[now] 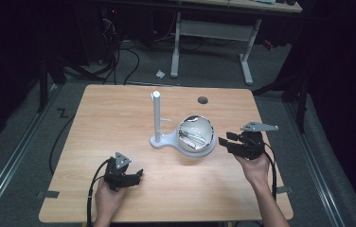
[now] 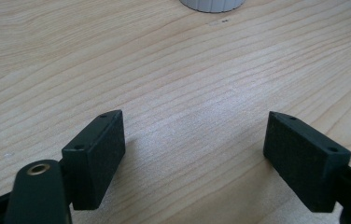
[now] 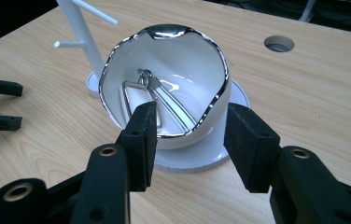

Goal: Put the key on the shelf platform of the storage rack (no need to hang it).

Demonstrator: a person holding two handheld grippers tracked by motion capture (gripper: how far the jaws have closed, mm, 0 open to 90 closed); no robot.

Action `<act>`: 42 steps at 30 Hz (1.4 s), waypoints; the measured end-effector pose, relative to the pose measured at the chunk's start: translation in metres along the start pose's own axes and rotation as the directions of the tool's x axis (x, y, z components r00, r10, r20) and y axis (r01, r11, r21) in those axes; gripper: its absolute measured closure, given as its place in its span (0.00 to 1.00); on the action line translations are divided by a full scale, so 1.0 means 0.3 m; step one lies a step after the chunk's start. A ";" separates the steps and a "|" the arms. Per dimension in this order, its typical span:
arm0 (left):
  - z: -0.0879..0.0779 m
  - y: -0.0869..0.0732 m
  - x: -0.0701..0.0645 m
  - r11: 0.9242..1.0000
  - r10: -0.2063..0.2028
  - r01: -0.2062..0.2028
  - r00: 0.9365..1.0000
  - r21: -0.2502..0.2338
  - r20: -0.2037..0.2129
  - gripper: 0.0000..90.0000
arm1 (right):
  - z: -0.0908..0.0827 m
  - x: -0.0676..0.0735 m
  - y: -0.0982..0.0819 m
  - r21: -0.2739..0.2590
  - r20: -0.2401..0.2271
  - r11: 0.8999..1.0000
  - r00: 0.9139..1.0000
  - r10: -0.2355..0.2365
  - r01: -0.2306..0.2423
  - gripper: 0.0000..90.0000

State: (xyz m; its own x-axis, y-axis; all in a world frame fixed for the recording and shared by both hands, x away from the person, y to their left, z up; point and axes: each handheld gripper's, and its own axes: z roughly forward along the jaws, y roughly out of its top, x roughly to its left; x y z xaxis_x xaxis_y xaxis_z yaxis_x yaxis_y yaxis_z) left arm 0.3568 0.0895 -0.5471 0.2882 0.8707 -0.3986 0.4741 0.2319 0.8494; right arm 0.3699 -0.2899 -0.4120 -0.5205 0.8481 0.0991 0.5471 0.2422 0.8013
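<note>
A white bowl (image 1: 196,135) (image 3: 187,60) with a wavy silver rim sits tilted on the round base (image 3: 197,163) of a white stand. The stand's post (image 1: 157,116) (image 3: 78,23) rises upright with short pegs. Inside the bowl lies a thin metal piece with a ring (image 3: 157,95). My right gripper (image 1: 223,142) (image 3: 191,114) is open just right of the bowl, its jaws on either side of the near rim without touching it. My left gripper (image 1: 138,175) (image 2: 194,154) is open over bare wood at the front left, holding nothing. The base's ribbed edge (image 2: 213,4) lies ahead of it.
The wooden table (image 1: 119,109) has a round cable hole (image 1: 202,100) (image 3: 278,43) behind the bowl. A white desk frame (image 1: 214,33) and cables stand on the floor beyond the far edge. The left gripper (image 3: 1,105) appears far left in the right gripper view.
</note>
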 end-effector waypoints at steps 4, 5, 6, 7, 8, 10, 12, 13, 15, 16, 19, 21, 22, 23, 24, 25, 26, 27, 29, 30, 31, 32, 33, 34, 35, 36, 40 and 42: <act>0.000 0.000 0.000 1.000 0.000 0.000 1.000 0.000 0.000 0.24 | -0.008 -0.008 -0.020 -0.004 0.003 1.000 1.000 0.010 -0.010 0.61; 0.000 0.000 0.000 1.000 0.000 0.000 1.000 0.000 0.000 0.24 | -0.012 -0.008 -0.024 -0.006 0.000 1.000 1.000 0.017 -0.017 0.61; 0.000 0.000 0.000 1.000 0.000 0.000 1.000 0.000 0.000 0.24 | -0.015 -0.008 -0.027 -0.008 0.001 1.000 1.000 0.015 -0.015 0.61; 0.000 0.000 0.000 1.000 0.000 0.000 1.000 0.000 0.000 0.24 | -0.019 -0.008 -0.031 -0.009 0.001 1.000 1.000 0.016 -0.016 0.61; 0.000 0.000 0.000 1.000 0.001 -0.001 1.000 0.000 0.000 0.24 | -0.022 -0.008 -0.035 -0.012 -0.001 1.000 1.000 0.017 -0.017 0.61; 0.000 0.000 0.000 1.000 0.001 -0.001 1.000 0.000 0.000 0.24 | -0.028 -0.010 -0.042 -0.015 -0.001 1.000 1.000 0.019 -0.019 0.61; 0.000 0.000 0.000 1.000 0.001 -0.001 1.000 0.000 0.000 0.24 | -0.035 -0.010 -0.049 -0.020 -0.001 1.000 1.000 0.022 -0.022 0.61; 0.000 0.000 0.000 1.000 0.001 -0.001 1.000 0.001 0.000 0.24 | -0.038 -0.010 -0.053 -0.019 0.000 1.000 1.000 0.024 -0.024 0.61; 0.000 0.000 0.000 1.000 0.001 -0.001 1.000 0.001 0.000 0.23 | -0.044 -0.007 -0.058 -0.020 0.001 1.000 1.000 0.023 -0.023 0.61; 0.000 0.000 0.000 1.000 0.002 -0.002 1.000 0.001 0.000 0.24 | -0.048 -0.006 -0.060 -0.026 0.000 0.999 1.000 0.022 -0.022 0.61; 0.000 0.000 0.000 1.000 0.001 -0.001 1.000 0.001 0.000 0.24 | -0.055 -0.001 -0.070 -0.032 -0.005 0.999 1.000 0.024 -0.024 0.61; 0.000 0.000 0.000 1.000 0.001 -0.001 1.000 0.000 0.000 0.24 | -0.056 0.001 -0.077 -0.035 -0.008 0.999 1.000 0.027 -0.027 0.61; 0.000 0.000 0.000 1.000 0.001 -0.001 1.000 0.001 0.000 0.24 | -0.056 0.002 -0.081 -0.034 -0.009 0.999 0.999 0.031 -0.032 0.61; 0.000 0.000 0.000 1.000 0.001 -0.001 1.000 0.000 0.000 0.24 | -0.056 0.002 -0.086 -0.036 -0.011 0.999 0.999 0.036 -0.036 0.61; 0.000 0.000 0.000 1.000 0.001 -0.001 1.000 0.001 0.000 0.24 | -0.055 0.002 -0.089 -0.036 -0.012 0.999 0.999 0.035 -0.036 0.61; 0.000 0.000 0.000 1.000 0.001 -0.001 1.000 0.000 0.000 0.24 | -0.055 0.004 -0.093 -0.035 -0.013 0.999 0.999 0.041 -0.041 0.61; 0.000 0.000 0.000 1.000 0.001 -0.001 1.000 0.000 0.000 0.24 | -0.055 0.007 -0.097 -0.037 -0.014 0.998 0.999 0.041 -0.041 0.61; 0.000 0.000 0.000 1.000 0.001 -0.001 1.000 0.000 0.000 0.24 | -0.054 0.009 -0.100 -0.040 -0.017 0.998 0.999 0.040 -0.041 0.61; 0.000 0.000 0.000 1.000 0.001 -0.001 1.000 0.000 0.000 0.24 | -0.052 0.014 -0.107 -0.041 -0.020 0.998 0.999 0.037 -0.038 0.61; 0.000 0.000 0.000 1.000 0.001 -0.001 1.000 0.000 0.000 0.24 | -0.051 0.017 -0.111 -0.040 -0.023 0.998 0.999 0.037 -0.038 0.61; 0.000 0.000 0.000 1.000 0.001 -0.001 1.000 0.000 0.000 0.24 | -0.049 0.020 -0.114 -0.038 -0.024 0.998 0.999 0.039 -0.040 0.61; 0.000 0.000 0.000 1.000 0.001 -0.001 1.000 0.000 0.000 0.24 | -0.047 0.023 -0.118 -0.036 -0.026 0.999 0.999 0.039 -0.040 0.61; 0.000 0.000 0.000 1.000 0.001 -0.001 1.000 0.000 0.000 0.24 | -0.044 0.024 -0.122 -0.037 -0.029 0.999 0.999 0.035 -0.036 0.61; 0.000 0.000 0.000 1.000 0.001 -0.001 1.000 0.000 0.000 0.23 | -0.043 0.028 -0.126 -0.033 -0.030 0.999 0.999 0.041 -0.042 0.60; 0.000 0.000 0.000 1.000 0.001 -0.001 1.000 0.000 0.000 0.24 | -0.041 0.029 -0.129 -0.032 -0.032 0.999 0.999 0.037 -0.038 0.60; 0.000 0.000 0.000 1.000 0.001 -0.001 1.000 0.000 0.000 0.24 | -0.039 0.031 -0.133 -0.032 -0.033 0.999 0.999 0.038 -0.039 0.60; 0.000 0.000 0.000 1.000 0.001 -0.001 1.000 0.000 0.000 0.24 | -0.037 0.039 -0.147 -0.034 -0.041 0.998 0.998 0.044 -0.045 0.60; 0.000 0.000 0.000 1.000 0.001 -0.001 1.000 0.000 0.000 0.24 | -0.036 0.041 -0.151 -0.034 -0.044 0.998 0.998 0.046 -0.047 0.60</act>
State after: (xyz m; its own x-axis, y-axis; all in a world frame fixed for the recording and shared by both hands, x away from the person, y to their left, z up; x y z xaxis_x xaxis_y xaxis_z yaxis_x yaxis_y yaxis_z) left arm 0.3568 0.0894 -0.5471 0.2883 0.8709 -0.3980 0.4739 0.2314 0.8497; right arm 0.3316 -0.2956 -0.4407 -0.5234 0.8367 0.1613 0.5481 0.1857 0.8155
